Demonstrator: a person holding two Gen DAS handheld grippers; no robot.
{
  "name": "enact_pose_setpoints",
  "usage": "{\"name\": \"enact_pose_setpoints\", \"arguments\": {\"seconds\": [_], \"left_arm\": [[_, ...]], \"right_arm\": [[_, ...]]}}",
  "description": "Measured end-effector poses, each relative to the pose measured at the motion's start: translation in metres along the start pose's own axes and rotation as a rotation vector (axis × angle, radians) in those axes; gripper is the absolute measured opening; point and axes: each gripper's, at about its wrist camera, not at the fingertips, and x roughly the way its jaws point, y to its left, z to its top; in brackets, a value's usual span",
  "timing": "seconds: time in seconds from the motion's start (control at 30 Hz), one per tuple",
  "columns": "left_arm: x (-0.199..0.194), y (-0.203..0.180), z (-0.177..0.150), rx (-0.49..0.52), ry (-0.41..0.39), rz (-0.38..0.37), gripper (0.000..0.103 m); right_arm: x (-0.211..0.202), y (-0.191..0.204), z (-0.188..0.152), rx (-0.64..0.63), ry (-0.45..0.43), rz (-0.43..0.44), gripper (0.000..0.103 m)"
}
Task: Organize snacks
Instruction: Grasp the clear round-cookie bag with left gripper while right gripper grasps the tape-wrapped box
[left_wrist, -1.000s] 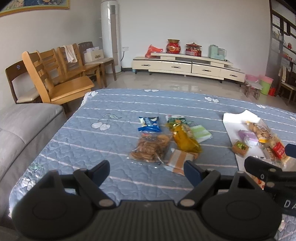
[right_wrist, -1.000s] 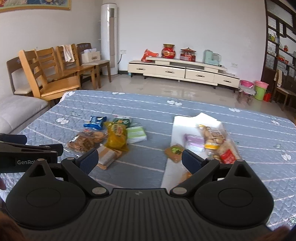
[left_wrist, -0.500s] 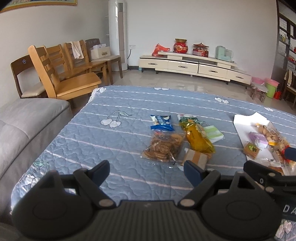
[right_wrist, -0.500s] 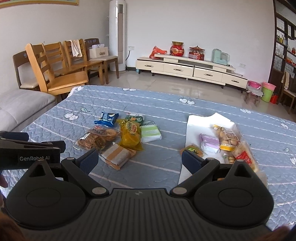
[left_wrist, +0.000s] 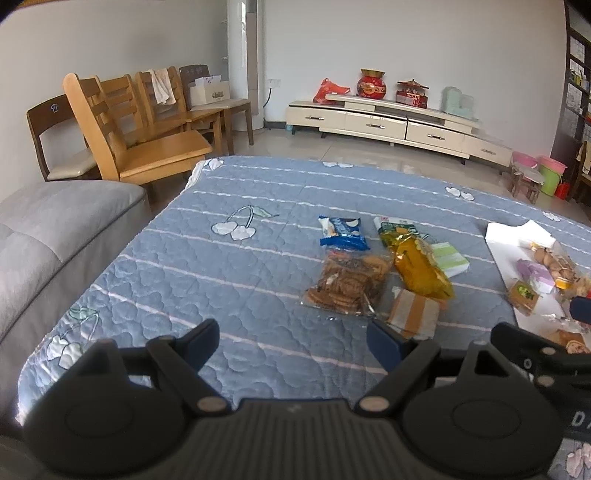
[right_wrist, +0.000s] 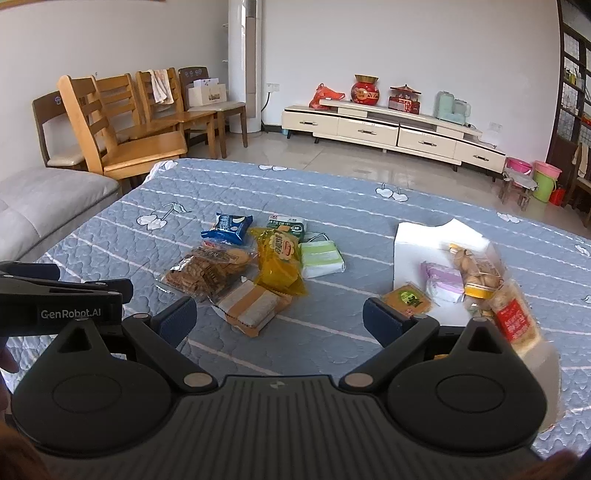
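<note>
Both tools hovered with jaws apart, gripping nothing

The left tool (left_wrist: 291, 339) pointed forward and down, its blue-padded fingers (left_wrist: 384, 345) spread wide with nothing between them. The right tool (right_wrist: 279, 319) sat just beside it at a similar tilt, its fingers (right_wrist: 382, 321) equally wide and bare. In the right wrist view, a fingertip showed at the left edge below the left tool's body.

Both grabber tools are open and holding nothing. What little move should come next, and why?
Probably ease the left tool down toward the clear bag of brown cookies. Its jaws stand open and empty, and that bag lies nearest in front of it on the blue quilted cover, off the white sheet.
</note>
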Motion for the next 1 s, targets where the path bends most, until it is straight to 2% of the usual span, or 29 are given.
{"name": "enact_pose_setpoints", "arguments": {"seconds": [0.2, 0.4, 0.6, 0.7, 0.77, 0.8, 0.9, 1.0], "left_arm": [[0.023, -0.002, 0.005, 0.021, 0.006, 0.001, 0.090], [0.067, -0.018, 0.026, 0.107, 0.018, -0.011, 0.095], [0.114, -0.044, 0.041, 0.169, 0.110, -0.056, 0.097], [0.132, -0.055, 0.039, 0.208, 0.139, -0.029, 0.096], [0.139, -0.055, 0.037, 0.205, 0.150, -0.042, 0.080], [0.140, -0.052, 0.036, 0.181, 0.152, -0.071, 0.068], [0.132, -0.043, 0.038, 0.148, 0.139, -0.087, 0.055], [0.120, -0.027, 0.037, 0.110, 0.121, -0.097, 0.051]], "right_arm": [[0.008, -0.007, -0.005, 0.015, 0.019, -0.002, 0.103], [0.015, -0.017, -0.008, 0.042, 0.025, 0.001, 0.103], [0.023, -0.027, -0.011, 0.065, 0.038, 0.002, 0.103], [0.029, -0.030, -0.012, 0.074, 0.054, 0.003, 0.103], [0.033, -0.029, -0.013, 0.074, 0.063, 0.006, 0.103], [0.035, -0.028, -0.014, 0.074, 0.067, 0.007, 0.103], [0.041, -0.026, -0.015, 0.075, 0.084, 0.014, 0.103], [0.049, -0.022, -0.015, 0.086, 0.102, 0.030, 0.103]]}}
